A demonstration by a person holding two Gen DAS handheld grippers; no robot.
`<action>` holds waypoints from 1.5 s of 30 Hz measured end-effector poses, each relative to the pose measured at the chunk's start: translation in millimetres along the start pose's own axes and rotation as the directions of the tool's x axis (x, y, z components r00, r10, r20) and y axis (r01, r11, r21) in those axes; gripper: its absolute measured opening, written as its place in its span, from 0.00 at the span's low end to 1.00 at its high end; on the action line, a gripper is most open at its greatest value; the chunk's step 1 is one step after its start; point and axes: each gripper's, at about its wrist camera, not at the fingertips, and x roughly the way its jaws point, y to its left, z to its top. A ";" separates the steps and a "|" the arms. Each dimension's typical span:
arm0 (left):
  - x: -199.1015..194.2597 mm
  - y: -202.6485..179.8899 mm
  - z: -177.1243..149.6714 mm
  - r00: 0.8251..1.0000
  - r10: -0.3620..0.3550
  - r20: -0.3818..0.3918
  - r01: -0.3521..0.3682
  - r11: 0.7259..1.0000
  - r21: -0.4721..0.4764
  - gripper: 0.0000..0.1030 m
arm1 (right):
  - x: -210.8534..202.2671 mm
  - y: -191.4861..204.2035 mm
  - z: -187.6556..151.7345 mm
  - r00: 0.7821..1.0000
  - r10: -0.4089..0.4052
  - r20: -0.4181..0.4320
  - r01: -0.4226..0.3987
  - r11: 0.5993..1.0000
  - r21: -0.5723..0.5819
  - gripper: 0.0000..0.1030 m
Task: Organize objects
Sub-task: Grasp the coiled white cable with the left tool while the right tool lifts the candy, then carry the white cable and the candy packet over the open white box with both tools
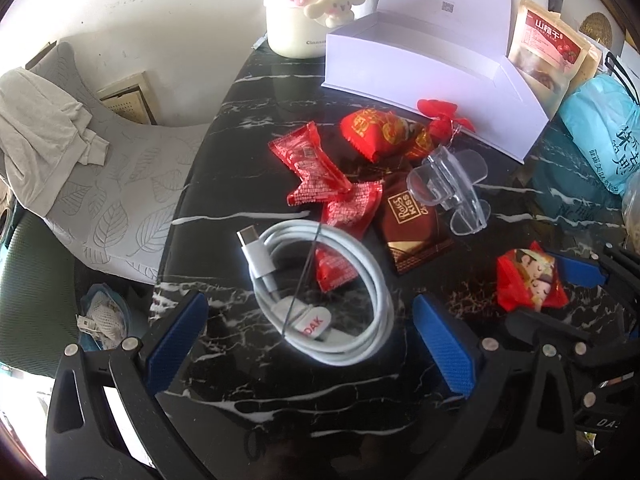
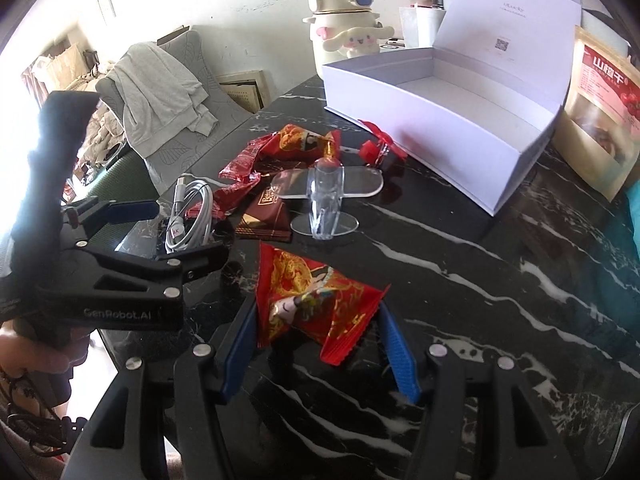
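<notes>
Now the black marble desk [image 2: 500, 264] carries an open white box [image 2: 452, 120] at the back, empty so far, with a coiled white cable [image 1: 320, 292] and red candy packets strewn in front of it. Left tool [image 1: 308, 344] hangs spread wide over that cable, gripping nothing, while the right tool [image 2: 320, 348] has its jaws pinched on a red candy packet [image 2: 316, 304] low over the desk. Looks like the pick-up step, and next I'd judge that packet needs lifting across into the box.

Home living/dining room: black marble table [image 2: 460, 240], cartoon kettle [image 2: 344, 28] at its far edge, padded chair [image 1: 120, 184] with draped clothing [image 1: 44, 128] left of the table, snack bag [image 2: 604, 112] on its right side.
</notes>
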 end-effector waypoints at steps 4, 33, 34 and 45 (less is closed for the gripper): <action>1.2 0.0 -1.1 1.000 -0.015 0.017 0.015 1.000 0.007 0.94 | -0.7 -3.0 -0.3 1.000 -0.004 0.004 0.004 1.000 0.008 0.59; -56.1 -13.5 -26.2 0.994 -0.043 0.103 0.048 0.998 -0.048 0.62 | -41.1 -3.0 -23.2 0.996 -0.011 0.084 0.011 1.000 -0.005 0.59; -58.7 -16.8 -26.3 0.993 -0.054 0.106 0.059 0.997 -0.044 0.62 | -44.2 -3.6 -24.9 0.996 -0.014 0.090 0.014 1.000 -0.005 0.59; -68.8 -61.4 -18.6 0.988 -0.097 0.118 0.096 0.995 0.015 0.62 | -71.8 -23.0 -40.1 0.990 -0.057 0.129 0.055 0.998 0.021 0.59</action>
